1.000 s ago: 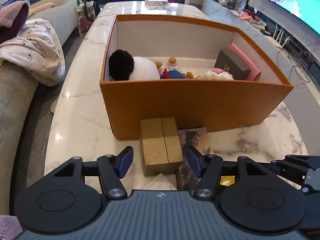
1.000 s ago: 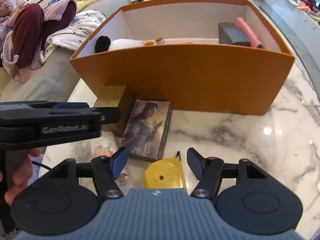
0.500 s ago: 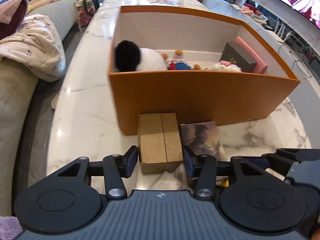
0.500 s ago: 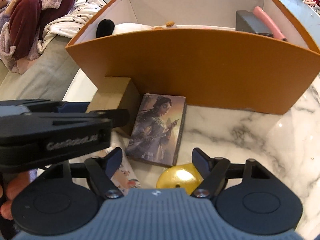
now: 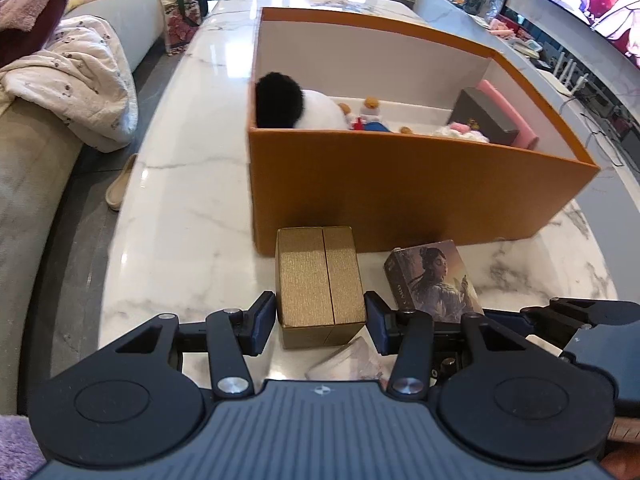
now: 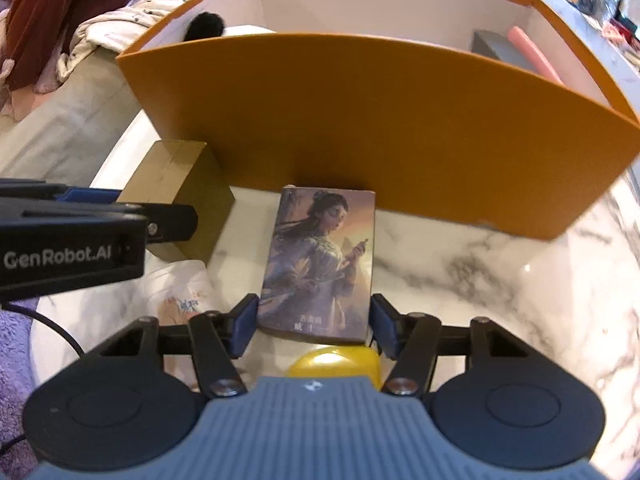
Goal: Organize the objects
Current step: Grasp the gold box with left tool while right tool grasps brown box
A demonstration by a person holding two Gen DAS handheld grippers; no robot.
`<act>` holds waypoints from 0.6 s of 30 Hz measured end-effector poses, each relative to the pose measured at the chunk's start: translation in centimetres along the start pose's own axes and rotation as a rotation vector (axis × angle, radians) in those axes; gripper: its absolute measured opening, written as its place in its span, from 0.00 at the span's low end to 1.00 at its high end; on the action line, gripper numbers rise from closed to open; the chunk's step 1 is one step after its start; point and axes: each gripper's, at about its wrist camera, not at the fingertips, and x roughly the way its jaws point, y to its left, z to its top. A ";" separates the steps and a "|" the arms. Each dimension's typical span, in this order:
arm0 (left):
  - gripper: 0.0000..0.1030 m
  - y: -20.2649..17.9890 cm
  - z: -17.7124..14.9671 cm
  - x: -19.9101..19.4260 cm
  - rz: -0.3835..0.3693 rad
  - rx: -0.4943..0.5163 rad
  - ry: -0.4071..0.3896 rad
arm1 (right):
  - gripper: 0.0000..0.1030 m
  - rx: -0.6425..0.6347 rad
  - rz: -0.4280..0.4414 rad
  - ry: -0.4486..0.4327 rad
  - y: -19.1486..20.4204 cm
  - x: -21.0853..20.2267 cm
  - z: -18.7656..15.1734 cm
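Black tongs (image 5: pixel 320 316), blue pads (image 5: pixel 262 317), grey ribbed housing

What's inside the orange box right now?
In the orange box: a black-and-white plush, a small doll, a fluffy white toy, a grey case and a pink item. The near wall covers the floor.

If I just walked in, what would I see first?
The big orange box on the marble table, with a black-and-white plush toy in its left corner. In front, the left gripper straddles a gold box, and the right gripper straddles a picture box.
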 end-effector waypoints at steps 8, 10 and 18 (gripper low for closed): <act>0.53 -1.5 0.0 -0.5 -0.076 -0.001 -0.014 | 0.59 0.038 0.006 -0.086 -2.3 -3.9 0.4; 0.53 -1.8 0.1 -0.7 -0.091 -0.005 -0.023 | 0.58 0.038 -0.001 -0.104 -2.4 -4.7 0.5; 0.52 -2.2 0.6 -0.6 -0.127 -0.048 -0.026 | 0.58 0.044 0.007 -0.163 -4.1 -6.6 0.9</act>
